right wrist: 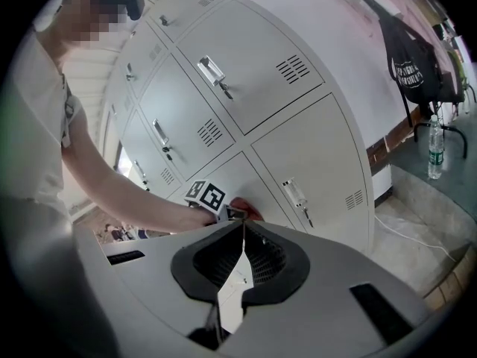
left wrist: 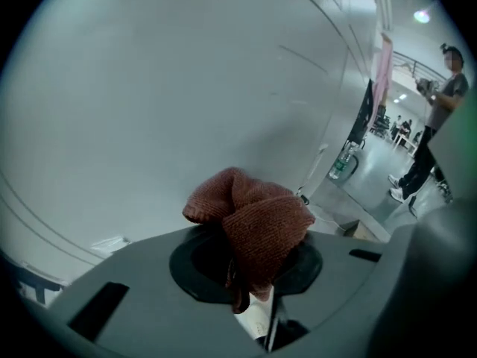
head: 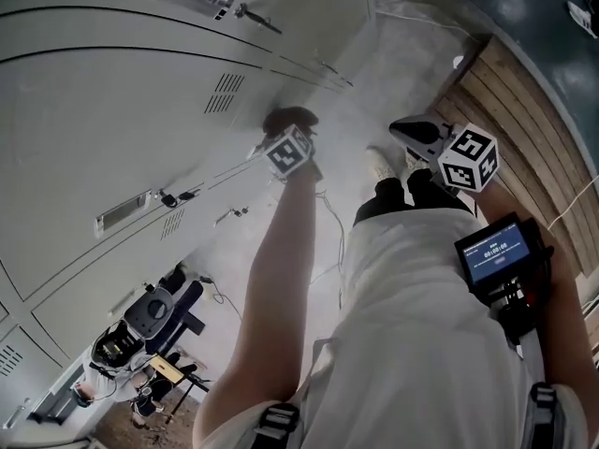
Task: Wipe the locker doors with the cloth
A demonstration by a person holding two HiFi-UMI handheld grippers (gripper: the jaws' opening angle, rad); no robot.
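Cloth (left wrist: 253, 215) bunched in the left gripper (left wrist: 253, 278), jaws clamped on its lower folds. Points straight at the locker door (left wrist: 149, 88), with the wad at or just off the grey panel; seen from the right gripper view, seemingly pressed on it beside the handle. Calls, at a guess, for a forward push onto the door, then sweeps across it. Well back from the door, right gripper (right wrist: 242, 226), jaws together on nothing.
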